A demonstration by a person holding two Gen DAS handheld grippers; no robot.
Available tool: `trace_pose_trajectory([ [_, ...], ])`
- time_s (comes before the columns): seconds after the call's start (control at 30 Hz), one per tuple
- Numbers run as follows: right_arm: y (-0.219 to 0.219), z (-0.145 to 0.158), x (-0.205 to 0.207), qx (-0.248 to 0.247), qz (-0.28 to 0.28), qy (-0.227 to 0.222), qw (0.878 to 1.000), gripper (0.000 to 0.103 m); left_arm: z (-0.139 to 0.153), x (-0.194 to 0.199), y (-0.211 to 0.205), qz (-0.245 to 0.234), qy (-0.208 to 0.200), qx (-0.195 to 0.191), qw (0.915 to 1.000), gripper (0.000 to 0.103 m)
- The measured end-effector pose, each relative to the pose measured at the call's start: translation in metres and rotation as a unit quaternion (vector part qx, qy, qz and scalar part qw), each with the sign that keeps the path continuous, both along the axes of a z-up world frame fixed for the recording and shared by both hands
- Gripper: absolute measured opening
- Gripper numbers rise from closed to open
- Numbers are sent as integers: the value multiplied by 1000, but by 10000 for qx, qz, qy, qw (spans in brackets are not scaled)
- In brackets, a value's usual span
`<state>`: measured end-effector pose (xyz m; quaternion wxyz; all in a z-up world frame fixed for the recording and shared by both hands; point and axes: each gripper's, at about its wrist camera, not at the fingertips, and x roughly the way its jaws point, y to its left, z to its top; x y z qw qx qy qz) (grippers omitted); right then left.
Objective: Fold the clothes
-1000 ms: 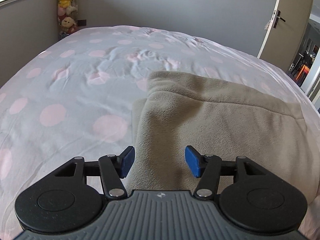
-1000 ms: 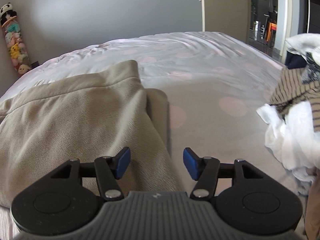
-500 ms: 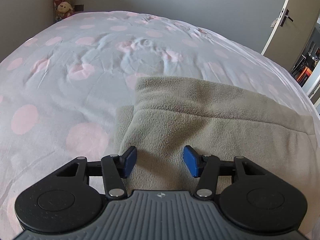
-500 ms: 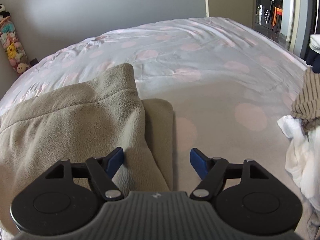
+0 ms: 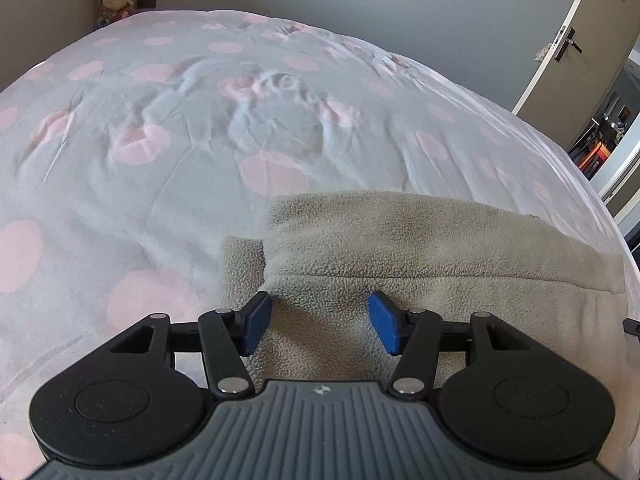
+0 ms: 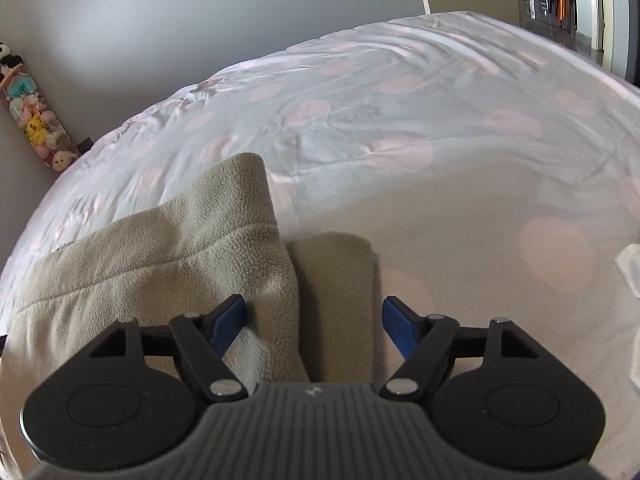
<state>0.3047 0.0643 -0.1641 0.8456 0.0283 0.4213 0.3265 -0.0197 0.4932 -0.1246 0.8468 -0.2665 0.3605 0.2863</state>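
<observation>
A beige fleece garment [image 5: 420, 264] lies folded on the bed, its hemmed far edge running across and a lower layer sticking out at each side. My left gripper [image 5: 320, 322] hovers low over the garment's left end. It is open, with fleece between its blue pads [image 5: 256, 320], which do not press on it. In the right wrist view the same fleece [image 6: 168, 240] fills the lower left. My right gripper [image 6: 314, 326] is wide open and straddles the garment's right edge and the protruding lower layer [image 6: 336, 280].
The bed cover [image 5: 160, 160] is pale grey with pink dots and wrinkled toward the far side. Plush toys [image 6: 36, 128] stand in the far corner. A door [image 5: 580, 40] is at the right. A bit of white cloth [image 6: 630, 268] shows at the right edge.
Both grippers moved forward and lower over the fleece, nearer its far hem. The right jaws spread wider. The pile of white and striped clothes has slid almost out of the right view.
</observation>
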Motion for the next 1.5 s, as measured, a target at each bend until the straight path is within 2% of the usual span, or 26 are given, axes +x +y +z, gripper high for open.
trace_pose_trajectory([
  [0.1,3,0,3,285,52,-8,9996,78,6,-6,-1,124,305,398,9987,59],
  [0.17,7,1,6,451,94,-28,9989,78,5,-10,1,188,405,485,9978,62],
  [0.27,17,2,14,528,96,-79,9985,78,-6,-14,12,333,250,94,9991,62],
  [0.4,28,0,29,817,24,110,9966,77,-19,-22,25,505,-112,-425,9978,62],
  [0.47,33,-2,33,898,89,245,9956,70,-25,-27,31,611,-324,-675,9953,63],
  [0.53,38,-1,32,930,204,302,9950,46,-31,-32,36,748,-550,-986,9908,63],
  [0.6,40,3,27,844,258,187,9959,38,-35,-36,39,869,-724,-1167,9867,63],
  [0.63,41,5,24,806,282,115,9963,32,-34,-36,38,879,-749,-1142,9867,61],
  [0.67,40,9,21,773,302,27,9965,30,-30,-34,36,854,-736,-1021,9884,60],
  [0.77,38,19,13,701,325,-179,9968,27,-11,-27,23,663,-634,-321,9953,56],
  [0.87,42,26,6,527,394,-389,9971,26,0,-18,10,436,-438,400,9973,56],
  [0.9,44,28,4,396,391,-490,9972,24,-1,-15,8,340,-394,422,9978,55],
  [0.97,49,31,1,50,190,-632,9978,20,-8,-9,7,195,-346,260,9989,45],
  [1.0,52,31,0,-98,122,-677,9976,19,-12,-9,7,200,-342,169,9991,44],
  [1.2,75,7,5,-659,112,-694,9953,19,-19,-12,10,225,-335,44,9992,43],
  [1.3,80,-3,8,-762,78,-546,9956,19,-17,-13,11,279,-253,39,9993,50],
  [1.37,82,-4,8,-867,96,-499,9949,23,-14,-13,11,273,-165,93,9994,54],
  [1.4,82,-2,8,-936,117,-510,9942,30,-12,-13,10,266,-120,125,9995,54],
  [1.43,82,1,8,-1028,152,-573,9929,42,-11,-13,10,266,-83,158,9995,57],
  [1.47,81,5,8,-1133,193,-659,9912,49,-10,-13,10,271,-49,182,9995,59],
  [1.5,80,8,8,-1233,241,-742,9893,63,-9,-13,11,276,-9,175,9995,61],
])
